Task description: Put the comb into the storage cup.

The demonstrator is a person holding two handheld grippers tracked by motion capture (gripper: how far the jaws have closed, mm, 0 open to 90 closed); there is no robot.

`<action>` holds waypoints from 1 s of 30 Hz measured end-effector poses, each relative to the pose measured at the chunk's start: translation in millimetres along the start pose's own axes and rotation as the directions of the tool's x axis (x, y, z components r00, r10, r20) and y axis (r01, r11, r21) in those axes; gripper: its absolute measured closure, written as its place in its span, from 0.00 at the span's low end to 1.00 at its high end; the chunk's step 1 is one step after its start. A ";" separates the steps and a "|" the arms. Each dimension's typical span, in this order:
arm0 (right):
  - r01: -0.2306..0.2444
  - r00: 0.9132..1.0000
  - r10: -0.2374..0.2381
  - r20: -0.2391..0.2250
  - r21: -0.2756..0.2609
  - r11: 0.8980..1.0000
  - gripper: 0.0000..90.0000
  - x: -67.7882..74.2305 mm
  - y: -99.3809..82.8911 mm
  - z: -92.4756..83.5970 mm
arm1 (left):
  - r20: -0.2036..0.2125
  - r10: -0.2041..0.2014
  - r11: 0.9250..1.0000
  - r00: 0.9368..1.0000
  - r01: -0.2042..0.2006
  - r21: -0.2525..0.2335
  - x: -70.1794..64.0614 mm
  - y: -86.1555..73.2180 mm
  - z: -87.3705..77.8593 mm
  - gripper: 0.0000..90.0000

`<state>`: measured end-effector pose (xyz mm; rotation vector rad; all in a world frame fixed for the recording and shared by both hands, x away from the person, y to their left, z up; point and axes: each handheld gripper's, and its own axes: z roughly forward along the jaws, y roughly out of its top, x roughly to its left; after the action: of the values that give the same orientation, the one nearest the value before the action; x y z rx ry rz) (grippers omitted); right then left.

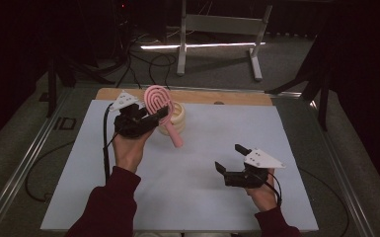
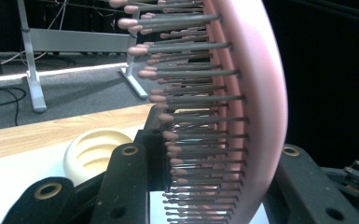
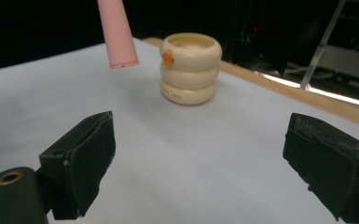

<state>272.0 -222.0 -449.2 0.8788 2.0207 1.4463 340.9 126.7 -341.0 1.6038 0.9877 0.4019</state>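
The left tongs (image 1: 150, 118) are pinching a pink hairbrush (image 1: 159, 101). They squeeze the head of the brush from both sides. In the left gripper view the brush (image 2: 242, 107) stands on its edge between the two black jaws, and its grey bristles with pink tips (image 2: 186, 100) point to 9 o'clock. In the high view the brush is up off the table (image 1: 202, 163). Its round head is at 12 o'clock from the left tongs and its handle (image 1: 174, 134) hangs down toward 5 o'clock.

Just behind the brush sits a cream cup (image 1: 176, 118) made of three fat rings. It is near the far edge of the table, at about 11 o'clock from the middle. In the right gripper view the cup (image 3: 190, 70) has a small orange dot on its top ring. There is tiny dark writing on its bottom ring, too small to read. The pink handle tip (image 3: 117, 35) hangs at 10 o'clock from the cup, not touching it.

The right tongs (image 1: 232, 160) are spread wide with nothing between them. They are over the table at about 4 o'clock, well apart from the brush and the cup.
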 end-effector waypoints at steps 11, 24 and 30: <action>-0.015 0.999 0.016 0.032 -0.032 0.999 0.10 -12.0 -16.2 -14.1 | -0.005 0.009 1.000 1.000 -0.009 -0.015 2.2 8.9 1.4 0.71; -0.046 0.997 0.048 0.061 -0.036 0.998 0.11 -20.0 -33.8 -28.6 | -0.029 0.022 0.999 0.999 -0.023 -0.034 9.9 21.4 -1.9 0.71; -0.039 0.997 0.042 0.069 -0.049 0.998 0.11 -21.3 -35.5 -31.4 | -0.039 0.018 0.999 0.999 -0.019 -0.035 13.8 25.2 -1.7 0.71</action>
<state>256.2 -265.6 -472.6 0.9423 1.9195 1.4591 357.4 138.7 -320.5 1.5792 0.9905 0.4625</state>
